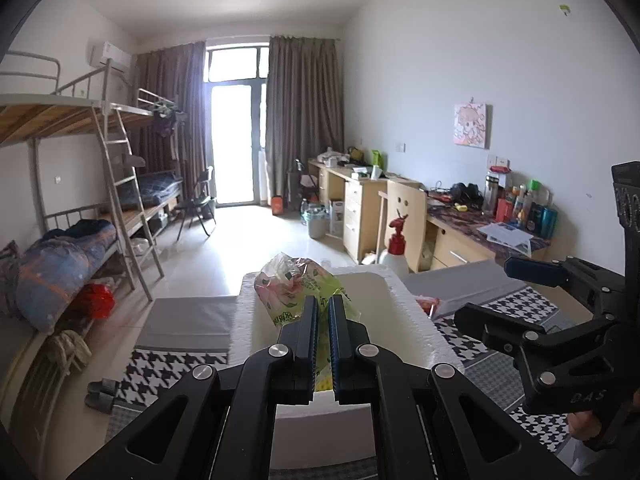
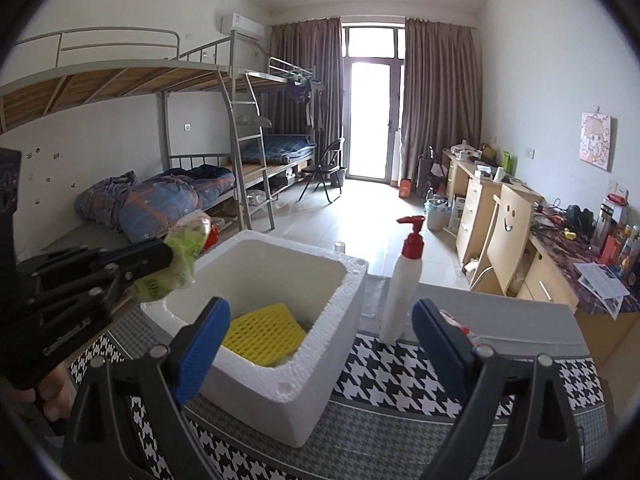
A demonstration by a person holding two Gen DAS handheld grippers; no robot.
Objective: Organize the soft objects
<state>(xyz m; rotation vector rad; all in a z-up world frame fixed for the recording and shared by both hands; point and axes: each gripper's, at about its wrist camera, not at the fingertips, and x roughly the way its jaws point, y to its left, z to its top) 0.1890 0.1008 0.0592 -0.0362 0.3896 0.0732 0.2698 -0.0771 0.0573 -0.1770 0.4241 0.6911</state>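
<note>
My left gripper (image 1: 324, 308) is shut on a crinkly green and pink plastic bag (image 1: 292, 288) and holds it above the near left rim of a white foam box (image 1: 400, 320). The right wrist view shows that same bag (image 2: 186, 252) hanging from the left gripper (image 2: 166, 258) over the foam box's (image 2: 320, 344) left corner. A yellow foam net (image 2: 260, 336) lies inside the box. My right gripper (image 2: 320, 312) stands wide open in front of the box, with nothing between its blue pads (image 2: 204, 340). In the left wrist view the right gripper (image 1: 492, 296) is at the right.
A white pump bottle (image 2: 404, 284) with a red top stands right of the box on a houndstooth cloth (image 2: 400, 372). A red packet (image 2: 452, 318) lies behind my right finger. Bunk beds (image 2: 180, 196) line the left wall and desks (image 2: 500, 220) the right.
</note>
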